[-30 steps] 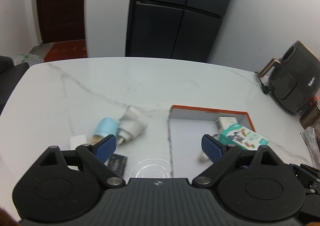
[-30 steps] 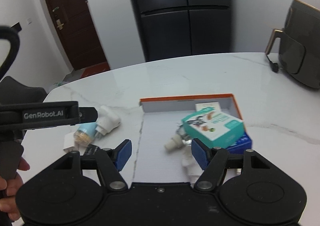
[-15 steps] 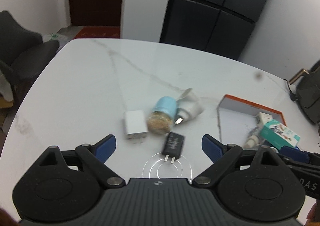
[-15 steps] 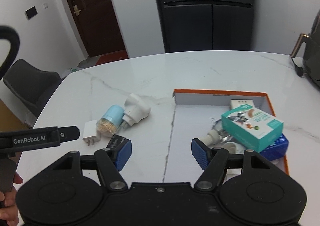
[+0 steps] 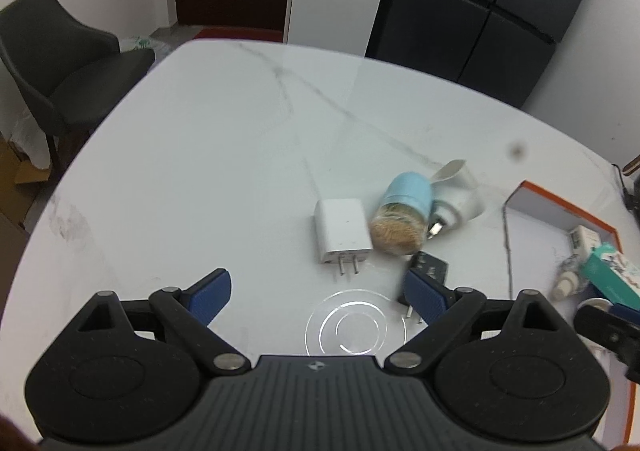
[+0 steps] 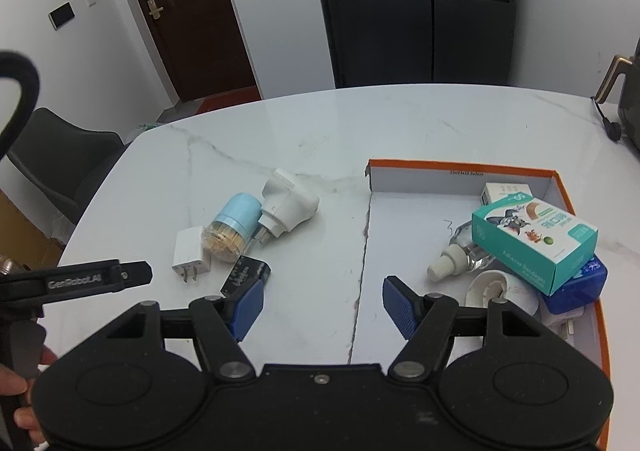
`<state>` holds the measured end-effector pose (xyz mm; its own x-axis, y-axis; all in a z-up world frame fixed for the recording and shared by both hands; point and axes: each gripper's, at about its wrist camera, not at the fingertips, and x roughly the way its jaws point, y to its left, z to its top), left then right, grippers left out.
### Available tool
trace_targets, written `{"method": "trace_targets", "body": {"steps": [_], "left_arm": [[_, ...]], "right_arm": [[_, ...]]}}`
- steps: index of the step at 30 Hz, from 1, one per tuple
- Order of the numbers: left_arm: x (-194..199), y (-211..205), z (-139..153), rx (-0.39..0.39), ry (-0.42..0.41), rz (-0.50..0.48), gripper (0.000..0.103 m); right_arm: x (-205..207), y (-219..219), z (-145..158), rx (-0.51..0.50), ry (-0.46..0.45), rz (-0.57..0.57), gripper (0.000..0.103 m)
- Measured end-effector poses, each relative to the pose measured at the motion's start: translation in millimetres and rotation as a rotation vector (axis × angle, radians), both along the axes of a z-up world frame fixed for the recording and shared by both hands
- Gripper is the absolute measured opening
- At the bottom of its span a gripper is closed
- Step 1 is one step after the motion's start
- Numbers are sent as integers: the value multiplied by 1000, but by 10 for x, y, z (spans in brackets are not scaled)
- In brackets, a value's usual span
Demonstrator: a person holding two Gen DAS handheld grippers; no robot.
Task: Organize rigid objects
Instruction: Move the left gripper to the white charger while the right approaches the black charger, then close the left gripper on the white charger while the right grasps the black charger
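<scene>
Four loose items lie together on the white marble table: a white charger, a blue-capped toothpick jar on its side, a white plug adapter and a black charger. My left gripper is open above the table just short of the white charger, its right finger over the black charger. My right gripper is open and empty at the left edge of the orange-rimmed box. That box holds a teal bandage box, a dropper bottle and a blue box.
A dark chair stands off the table's left end. A black fridge and a brown door are behind. An air fryer sits at the far right edge. A hand grips the left tool's handle at lower left.
The left gripper swung left, away from the box, and sank toward the loose chargers, which now lie just ahead of its fingers. The right gripper drifted a little; both stayed open.
</scene>
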<state>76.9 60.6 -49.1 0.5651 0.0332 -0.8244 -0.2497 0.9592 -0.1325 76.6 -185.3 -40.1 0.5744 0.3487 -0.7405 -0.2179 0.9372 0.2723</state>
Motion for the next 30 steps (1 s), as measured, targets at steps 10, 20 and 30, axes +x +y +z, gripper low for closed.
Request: {"method": "trace_targets", "body": {"steps": [10,20,30], "left_arm": [[448,37,-342,11,37,-30,96],[613,140,-543,34,41,-64,79],[416,267,-464,27,-8,-183,41]], "right_arm": [[18,62,-188,-10,45,-33,80],[40,296,-368,-10,81,-22,80],[284,833,-574,34,144,-2,80]]}}
